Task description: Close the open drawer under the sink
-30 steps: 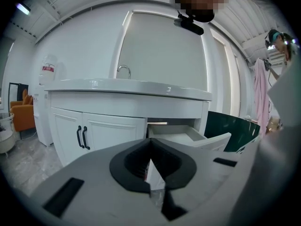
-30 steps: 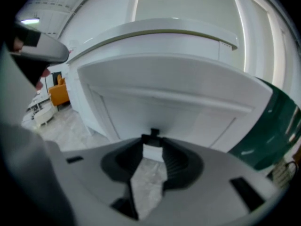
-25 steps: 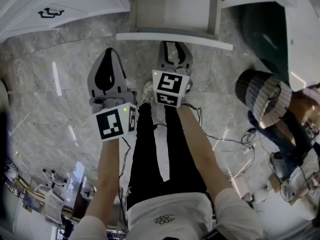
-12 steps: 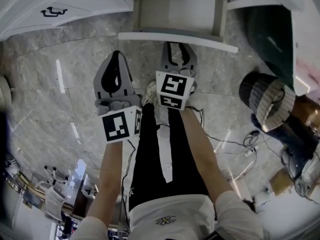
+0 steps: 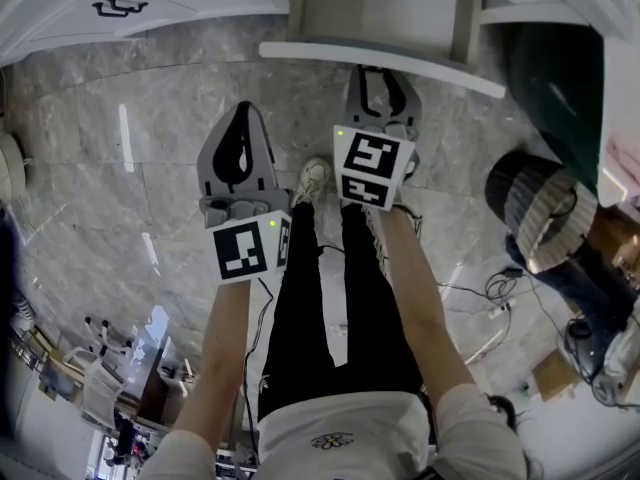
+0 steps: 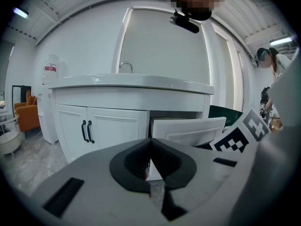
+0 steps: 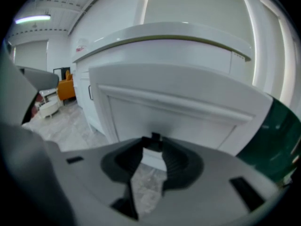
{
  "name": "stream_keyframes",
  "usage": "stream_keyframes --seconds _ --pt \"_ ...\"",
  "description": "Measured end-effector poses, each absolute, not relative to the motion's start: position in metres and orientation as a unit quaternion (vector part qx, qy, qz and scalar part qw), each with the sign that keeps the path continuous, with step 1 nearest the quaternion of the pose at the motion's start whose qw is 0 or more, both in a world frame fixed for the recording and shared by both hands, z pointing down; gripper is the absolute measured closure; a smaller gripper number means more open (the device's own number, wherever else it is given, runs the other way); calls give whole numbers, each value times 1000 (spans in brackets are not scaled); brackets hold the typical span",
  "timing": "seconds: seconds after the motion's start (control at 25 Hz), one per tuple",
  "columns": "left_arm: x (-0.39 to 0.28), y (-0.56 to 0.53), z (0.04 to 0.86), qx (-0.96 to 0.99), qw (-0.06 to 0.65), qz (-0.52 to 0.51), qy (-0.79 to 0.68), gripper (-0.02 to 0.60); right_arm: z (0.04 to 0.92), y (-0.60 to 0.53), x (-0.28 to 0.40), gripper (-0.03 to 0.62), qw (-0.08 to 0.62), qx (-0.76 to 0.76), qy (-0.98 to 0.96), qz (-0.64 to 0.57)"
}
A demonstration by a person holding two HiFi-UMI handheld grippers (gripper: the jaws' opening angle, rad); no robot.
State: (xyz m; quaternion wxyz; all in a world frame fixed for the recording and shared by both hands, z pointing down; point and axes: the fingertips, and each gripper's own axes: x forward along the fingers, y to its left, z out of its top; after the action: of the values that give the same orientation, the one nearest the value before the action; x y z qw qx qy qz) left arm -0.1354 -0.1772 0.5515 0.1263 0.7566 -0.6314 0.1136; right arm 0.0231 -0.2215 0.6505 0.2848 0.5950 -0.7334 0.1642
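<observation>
Now right gripper (image 7: 153,140) part-open and empty before the open drawer (image 7: 178,112), left gripper (image 6: 150,140) closed, empty.

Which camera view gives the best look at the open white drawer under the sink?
The left gripper view: the white panelled drawer front shows pulled out from the white sink cabinet. The right gripper view shows only its front, close up. The head view shows its top and inside from above.

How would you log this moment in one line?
task: close drawer | drawer: open | right gripper: jaws slightly apart, empty, facing drawer front | left gripper: shut, empty, short of drawer
</observation>
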Motion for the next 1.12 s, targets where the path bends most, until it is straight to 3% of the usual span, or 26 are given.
stream_keyframes --seconds 0.48,1.12 --pt "-120 -190 540 768 101 102 -624 560 639 -254 20 450 267 601 -737 156" --pt "-144 -187 553 743 131 101 -648 560 644 -316 31 450 279 609 -726 153"
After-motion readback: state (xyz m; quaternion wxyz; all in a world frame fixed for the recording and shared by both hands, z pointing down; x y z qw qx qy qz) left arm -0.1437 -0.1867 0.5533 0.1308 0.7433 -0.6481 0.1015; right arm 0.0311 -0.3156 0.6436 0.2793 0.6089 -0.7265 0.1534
